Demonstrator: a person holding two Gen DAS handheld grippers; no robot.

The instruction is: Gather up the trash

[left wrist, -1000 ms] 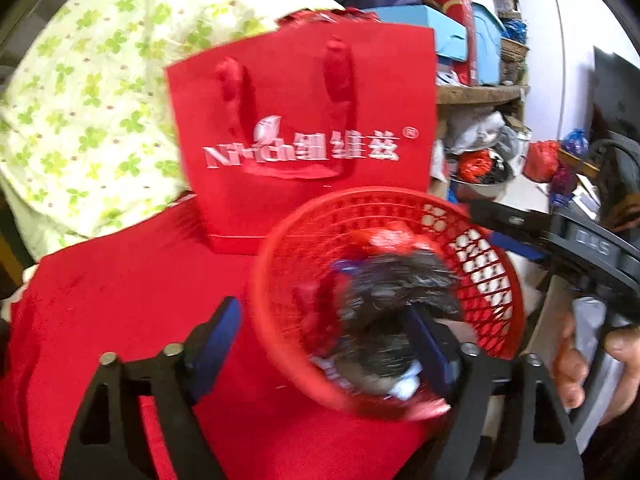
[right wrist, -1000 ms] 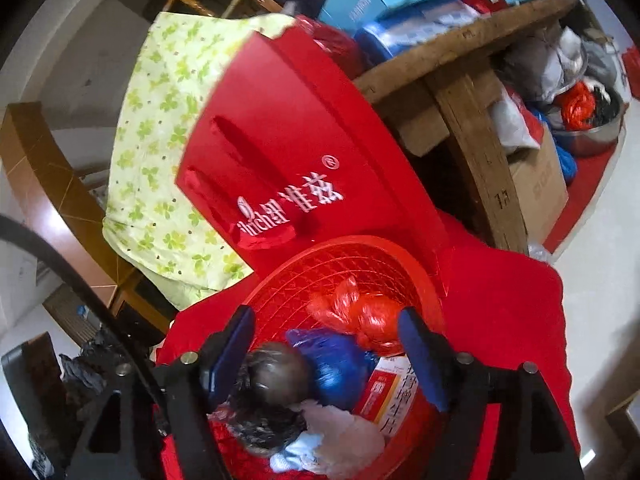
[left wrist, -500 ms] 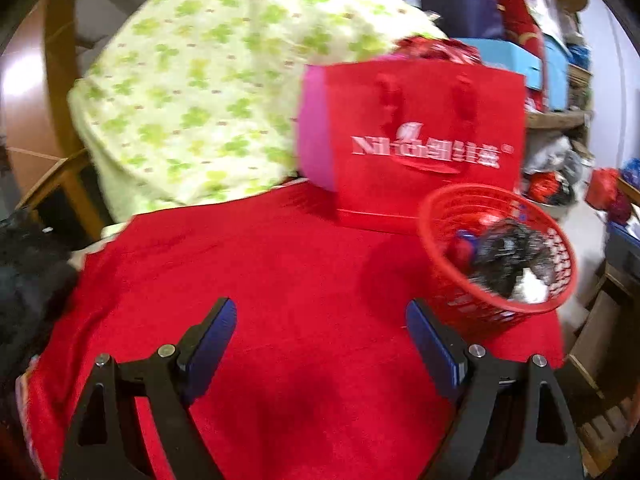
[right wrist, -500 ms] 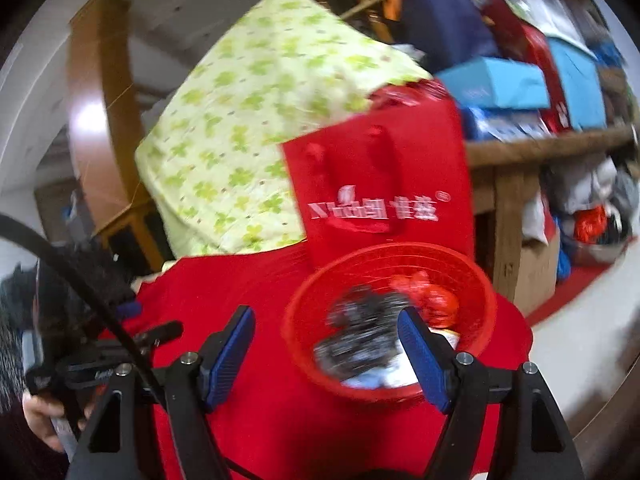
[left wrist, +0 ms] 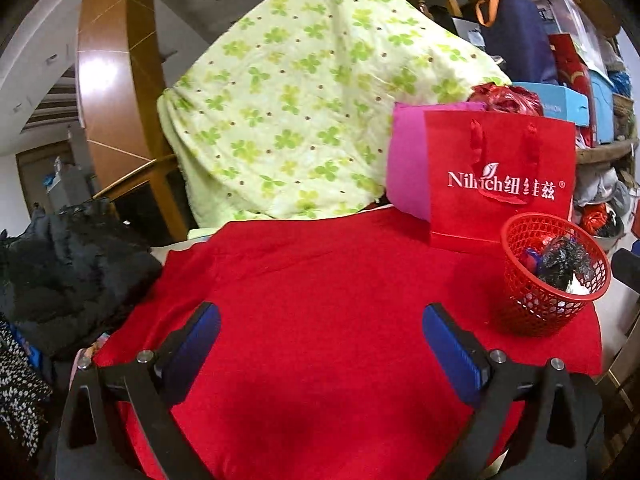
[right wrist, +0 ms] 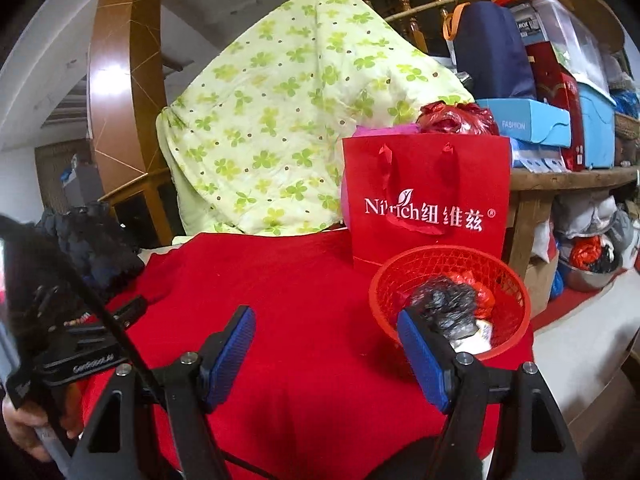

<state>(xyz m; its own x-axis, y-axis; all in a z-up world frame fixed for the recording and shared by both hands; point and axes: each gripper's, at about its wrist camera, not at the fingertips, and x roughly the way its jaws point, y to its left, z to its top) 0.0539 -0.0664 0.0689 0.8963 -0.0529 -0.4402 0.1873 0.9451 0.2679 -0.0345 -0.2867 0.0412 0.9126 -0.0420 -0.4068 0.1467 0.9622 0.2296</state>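
A red mesh basket (left wrist: 552,276) stands at the right edge of the red cloth (left wrist: 320,288); it also shows in the right wrist view (right wrist: 452,264). It holds crumpled trash: a black bag (left wrist: 564,262), red and blue wrappers and white paper. My left gripper (left wrist: 320,344) is open and empty above the bare cloth, well left of the basket. My right gripper (right wrist: 326,348) is open and empty, its right finger just in front of the basket. The left gripper's body shows at the left of the right wrist view (right wrist: 80,344).
A red paper gift bag (left wrist: 500,184) stands upright right behind the basket. A green clover-print quilt (left wrist: 304,112) is draped behind the table. Dark clothing (left wrist: 68,264) lies at the left. Shelves with boxes (right wrist: 560,120) stand at the right.
Both grippers pulled back and away from the basket, the left one swinging left. The basket now stands farther off with the black bag inside it.
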